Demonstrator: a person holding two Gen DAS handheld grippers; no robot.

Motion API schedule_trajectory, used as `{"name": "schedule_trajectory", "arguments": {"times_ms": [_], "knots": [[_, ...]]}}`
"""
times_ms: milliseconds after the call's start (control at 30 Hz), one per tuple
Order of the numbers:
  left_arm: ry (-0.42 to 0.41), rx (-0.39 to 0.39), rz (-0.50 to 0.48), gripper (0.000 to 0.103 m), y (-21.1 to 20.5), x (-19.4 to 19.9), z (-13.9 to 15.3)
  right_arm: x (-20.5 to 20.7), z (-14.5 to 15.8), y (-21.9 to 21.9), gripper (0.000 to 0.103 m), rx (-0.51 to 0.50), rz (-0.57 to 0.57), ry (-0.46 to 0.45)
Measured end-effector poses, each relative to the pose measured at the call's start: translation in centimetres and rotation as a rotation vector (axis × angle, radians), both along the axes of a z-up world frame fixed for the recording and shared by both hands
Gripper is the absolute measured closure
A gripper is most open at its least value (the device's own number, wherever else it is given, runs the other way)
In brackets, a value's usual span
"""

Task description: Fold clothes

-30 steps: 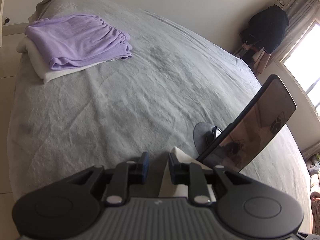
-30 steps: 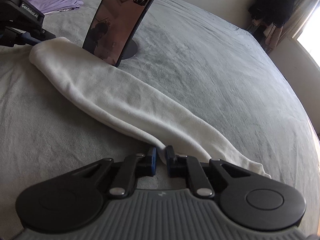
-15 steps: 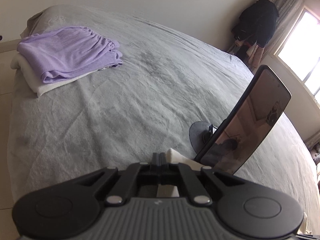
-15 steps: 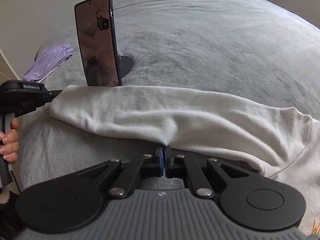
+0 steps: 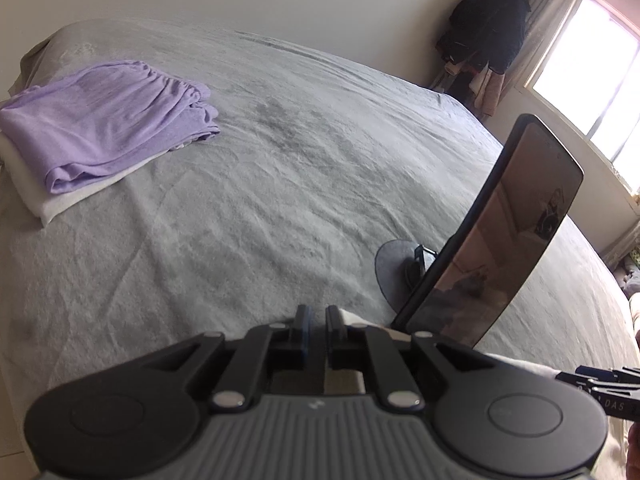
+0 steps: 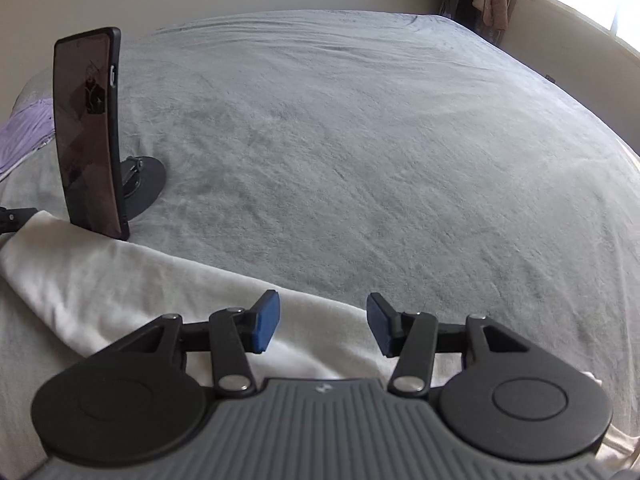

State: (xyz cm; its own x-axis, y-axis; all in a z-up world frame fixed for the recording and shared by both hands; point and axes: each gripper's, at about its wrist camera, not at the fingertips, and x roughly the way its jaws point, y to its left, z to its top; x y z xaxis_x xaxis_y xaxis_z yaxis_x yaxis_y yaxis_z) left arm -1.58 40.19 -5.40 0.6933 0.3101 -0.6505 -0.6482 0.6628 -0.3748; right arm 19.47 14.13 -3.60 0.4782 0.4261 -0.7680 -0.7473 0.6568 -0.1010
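Across the grey bed a cream garment lies in a long rolled band along the near edge, running from my left gripper's side to under my right gripper. On the right wrist view I see that gripper's jaws spread wide, blue pads apart with nothing between them, hovering just over the cream cloth. My left gripper has its jaws drawn close, with only a narrow slit between them; a bit of the cream garment shows just past the tips and below them, but I cannot tell whether any cloth is pinched in that slit.

Just beyond the garment a phone stands nearly upright on a round dark stand, its lower edge close to the cloth. At the far left corner of the bed sits a stack of folded clothes: a lavender piece on top of a white one, well apart from the cream garment. I see no baskets or bins in either view. Dark clothing hangs in the far corner beside a bright window.
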Motion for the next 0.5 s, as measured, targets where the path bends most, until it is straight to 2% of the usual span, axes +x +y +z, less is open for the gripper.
{"name": "schedule_trajectory", "arguments": {"times_ms": [33, 67, 100, 133, 167, 200, 300, 333, 433, 500], "knots": [[0.005, 0.004, -0.011, 0.096, 0.0, 0.2, -0.2, 0.4, -0.6, 0.2, 0.052, -0.022, -0.001, 0.002], [0.008, 0.004, -0.014, 0.099, 0.1, 0.3, -0.3, 0.6, -1.0, 0.2, 0.06, -0.019, -0.003, 0.01], [0.01, 0.002, -0.013, 0.103, 0.2, 0.3, -0.3, 0.6, -1.2, 0.1, 0.073, 0.005, -0.007, 0.022], [0.006, -0.004, -0.01, 0.103, 0.3, 0.2, -0.2, 0.6, -1.3, 0.1, 0.079, 0.028, -0.011, 0.034], [-0.013, 0.014, 0.005, 0.103, 0.3, 0.0, 0.0, 0.5, -1.2, 0.0, 0.092, 0.048, -0.02, 0.03], [-0.033, 0.032, 0.02, 0.103, 0.2, -0.2, 0.3, 0.3, -1.0, -0.2, 0.097, 0.067, -0.033, 0.014], [-0.129, 0.171, 0.056, 0.103, -0.6, -1.2, 1.6, -0.3, -0.3, -0.5, 0.097, 0.121, -0.072, -0.035], [-0.143, 0.194, 0.058, 0.103, -0.6, -1.3, 1.8, -0.3, -0.4, -0.6, 0.097, 0.135, -0.088, -0.038], [-0.115, 0.124, 0.048, 0.103, 0.3, -1.2, 1.7, -0.1, -1.4, -0.4, 0.096, 0.131, -0.118, -0.019], [-0.089, 0.046, 0.034, 0.095, 0.9, -1.4, 1.4, -0.4, -1.1, -0.3, 0.088, 0.131, -0.135, -0.029]]}}
